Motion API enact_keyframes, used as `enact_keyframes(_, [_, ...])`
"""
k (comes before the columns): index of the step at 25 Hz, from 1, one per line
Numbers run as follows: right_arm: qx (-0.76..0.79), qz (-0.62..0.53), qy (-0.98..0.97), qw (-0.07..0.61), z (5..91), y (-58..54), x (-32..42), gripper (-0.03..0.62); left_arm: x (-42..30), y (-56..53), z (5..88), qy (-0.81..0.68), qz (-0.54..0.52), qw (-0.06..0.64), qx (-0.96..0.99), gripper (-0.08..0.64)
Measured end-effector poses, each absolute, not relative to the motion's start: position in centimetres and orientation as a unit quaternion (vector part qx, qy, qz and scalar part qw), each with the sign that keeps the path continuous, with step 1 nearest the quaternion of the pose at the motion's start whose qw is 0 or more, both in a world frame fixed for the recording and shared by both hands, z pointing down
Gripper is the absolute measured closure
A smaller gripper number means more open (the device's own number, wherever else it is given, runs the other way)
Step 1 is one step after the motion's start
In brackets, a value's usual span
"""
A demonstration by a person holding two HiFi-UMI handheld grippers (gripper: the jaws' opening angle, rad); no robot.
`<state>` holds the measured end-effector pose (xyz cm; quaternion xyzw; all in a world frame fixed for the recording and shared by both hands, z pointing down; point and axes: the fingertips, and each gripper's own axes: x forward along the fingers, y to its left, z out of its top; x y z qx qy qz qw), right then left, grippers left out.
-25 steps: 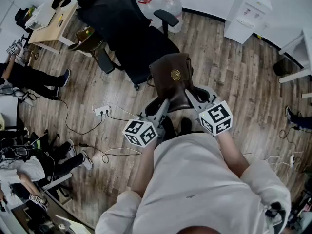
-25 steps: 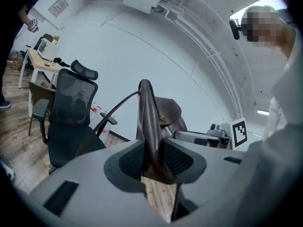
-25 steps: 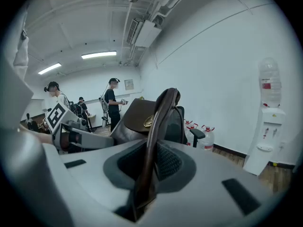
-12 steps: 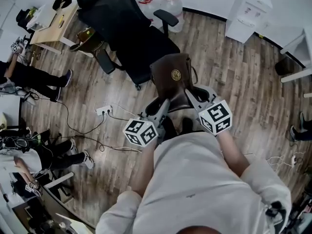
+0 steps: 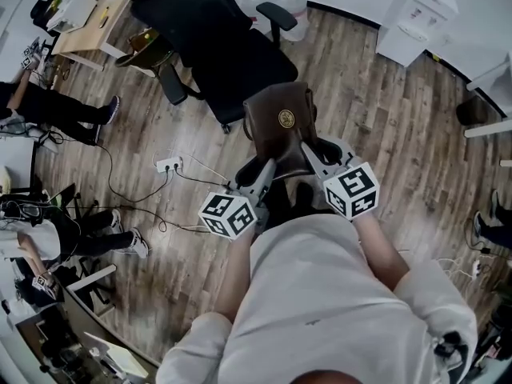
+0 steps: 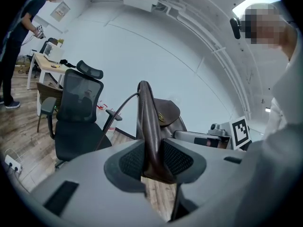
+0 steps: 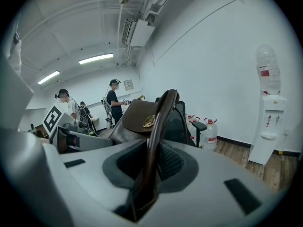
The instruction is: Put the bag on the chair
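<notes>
Brown leather: we hold the bag (image 5: 280,130) in the air between our two grippers, over the wooden floor (image 5: 384,110). It is just near and right of the black office chair (image 5: 204,30) and not yet on it.
Left jaws: the left gripper (image 5: 262,173) is closed on the bag's wide strap (image 6: 147,126), with pads pressing on both faces.
Right jaws: the right gripper (image 5: 316,154) has the strap between its pads too. Its jaws have just been opening a little, but we judge it grips the leather.
Step in hand: carrying the bag across to the chair seat (image 5: 244,74).
Doing it well: we should firm up the right grip first. Then we move both grippers far and left together at one height, so the bag stays upright.
Path: we should pass clear of the armrest (image 5: 276,14).
Set-down: we lower until the base rests on the cushion, and release only then.
Risk: if the right side slackens further, the bag could swing on the left strap.
</notes>
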<state>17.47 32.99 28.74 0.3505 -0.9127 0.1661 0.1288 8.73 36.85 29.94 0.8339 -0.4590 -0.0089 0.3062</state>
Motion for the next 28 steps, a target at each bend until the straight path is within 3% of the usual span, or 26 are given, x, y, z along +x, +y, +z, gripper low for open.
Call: enact_keyframes(28, [0.369, 0.205, -0.890, 0.172, 30.9, 23.0, 12.8, 0.502, 4.2, 26.8, 32.1, -0.427, -0.011, 0.349, 0.834, 0.442])
